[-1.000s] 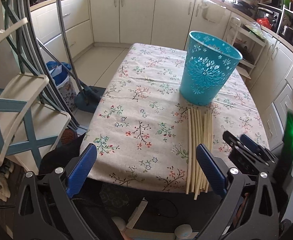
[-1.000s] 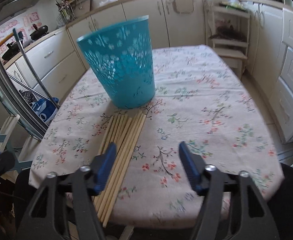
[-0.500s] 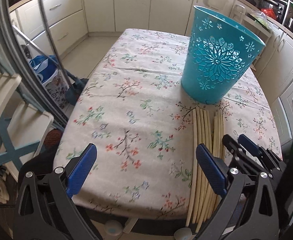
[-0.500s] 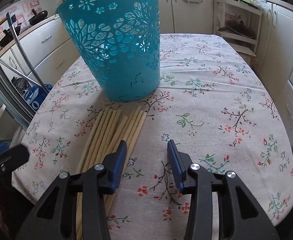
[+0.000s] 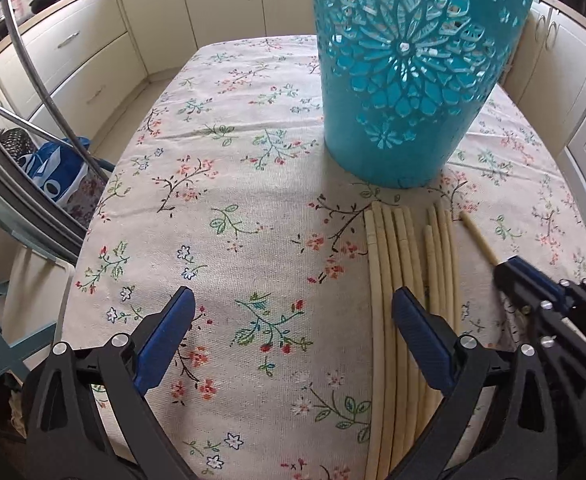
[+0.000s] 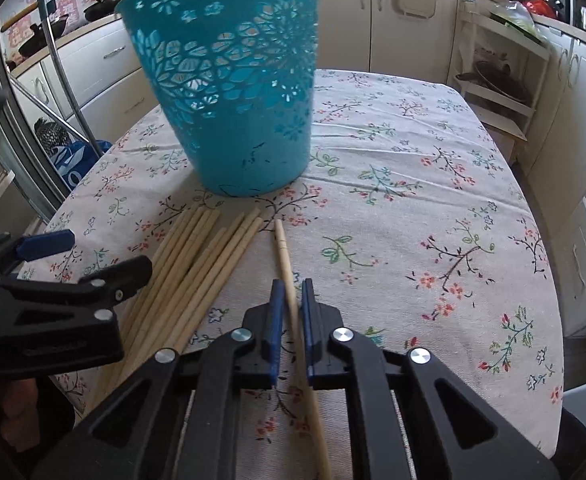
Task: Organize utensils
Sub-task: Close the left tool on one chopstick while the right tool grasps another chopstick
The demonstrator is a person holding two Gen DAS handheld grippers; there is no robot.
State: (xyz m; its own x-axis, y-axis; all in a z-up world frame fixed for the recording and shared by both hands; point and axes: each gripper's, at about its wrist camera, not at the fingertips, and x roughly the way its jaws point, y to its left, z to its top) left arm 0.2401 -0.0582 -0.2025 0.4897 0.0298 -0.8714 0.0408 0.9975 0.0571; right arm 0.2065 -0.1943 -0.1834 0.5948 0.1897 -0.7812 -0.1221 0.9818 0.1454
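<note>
The right hand-held gripper (image 6: 291,312) clamps a single chopstick (image 6: 283,248), its long axis pointing toward 12 o'clock at the teal basket (image 6: 229,92). The remaining chopsticks (image 6: 197,256) lie at 10 o'clock on the floral tabletop (image 6: 433,184). The left hand-held gripper (image 5: 293,316) hovers wide, empty.

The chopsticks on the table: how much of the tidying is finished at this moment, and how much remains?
Almost nothing is done yet: through its cutouts the blue basket shows no sticks inside. In hand: the right gripper is shut on one chopstick, pulled aside from the rest. The left gripper is open above the cloth, holding nothing. Left to do: the bundle of chopsticks lies flat on the table in front of the basket.
</note>
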